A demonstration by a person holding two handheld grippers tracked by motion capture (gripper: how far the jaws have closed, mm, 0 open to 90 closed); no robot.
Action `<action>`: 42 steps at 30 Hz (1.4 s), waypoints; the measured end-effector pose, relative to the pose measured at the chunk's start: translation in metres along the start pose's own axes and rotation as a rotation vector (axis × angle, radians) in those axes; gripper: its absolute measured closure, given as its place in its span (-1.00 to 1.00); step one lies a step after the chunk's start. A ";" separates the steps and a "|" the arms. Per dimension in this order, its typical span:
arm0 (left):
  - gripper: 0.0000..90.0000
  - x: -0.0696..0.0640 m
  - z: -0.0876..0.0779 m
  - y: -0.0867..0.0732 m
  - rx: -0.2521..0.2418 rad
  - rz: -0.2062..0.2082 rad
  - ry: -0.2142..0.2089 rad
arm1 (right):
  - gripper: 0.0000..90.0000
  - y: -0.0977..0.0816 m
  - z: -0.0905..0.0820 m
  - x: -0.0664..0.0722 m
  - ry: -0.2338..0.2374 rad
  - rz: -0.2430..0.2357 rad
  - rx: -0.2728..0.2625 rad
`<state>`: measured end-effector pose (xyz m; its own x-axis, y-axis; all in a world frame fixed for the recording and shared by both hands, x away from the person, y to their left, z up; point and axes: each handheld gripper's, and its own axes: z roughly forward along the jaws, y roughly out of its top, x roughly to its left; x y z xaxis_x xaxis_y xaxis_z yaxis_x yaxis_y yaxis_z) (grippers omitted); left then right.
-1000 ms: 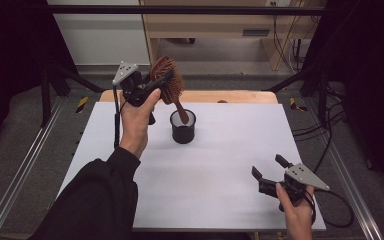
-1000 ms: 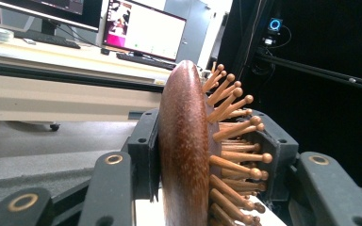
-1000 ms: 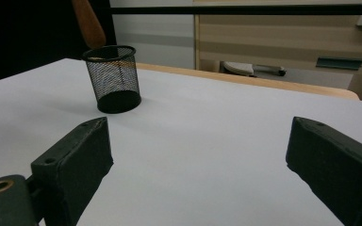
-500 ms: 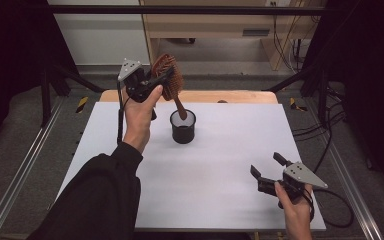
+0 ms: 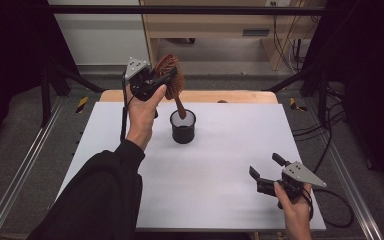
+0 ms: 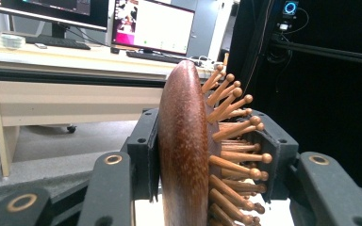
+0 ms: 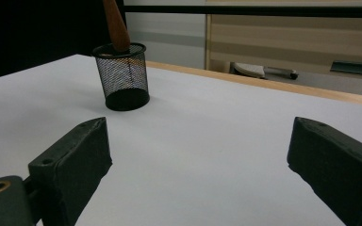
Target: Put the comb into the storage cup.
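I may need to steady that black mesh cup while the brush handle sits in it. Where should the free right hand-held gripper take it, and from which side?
Probably grip the mesh cup across its round wall, low down, below the rim. Come in level from the open near-right side with the right hand-held gripper, whose jaws stand wide. The hairbrush handle leans into the cup from above, held by the left hand-held gripper, so the top is blocked.
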<state>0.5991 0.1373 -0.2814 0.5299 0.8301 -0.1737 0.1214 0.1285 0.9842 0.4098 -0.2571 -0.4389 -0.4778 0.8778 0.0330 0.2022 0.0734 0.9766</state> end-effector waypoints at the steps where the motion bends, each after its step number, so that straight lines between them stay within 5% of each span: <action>1: 0.12 0.000 0.000 0.000 -0.001 -0.001 0.001 | -0.85 0.000 0.000 0.000 -0.001 0.003 0.001; 42: 0.12 -0.004 0.009 -0.010 0.027 0.066 0.013 | -0.92 0.000 -0.002 0.000 0.023 -0.004 -0.009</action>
<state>0.6038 0.1277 -0.2904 0.5262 0.8435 -0.1077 0.1090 0.0587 0.9923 0.4083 -0.2580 -0.4390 -0.4986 0.8662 0.0337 0.1926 0.0727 0.9786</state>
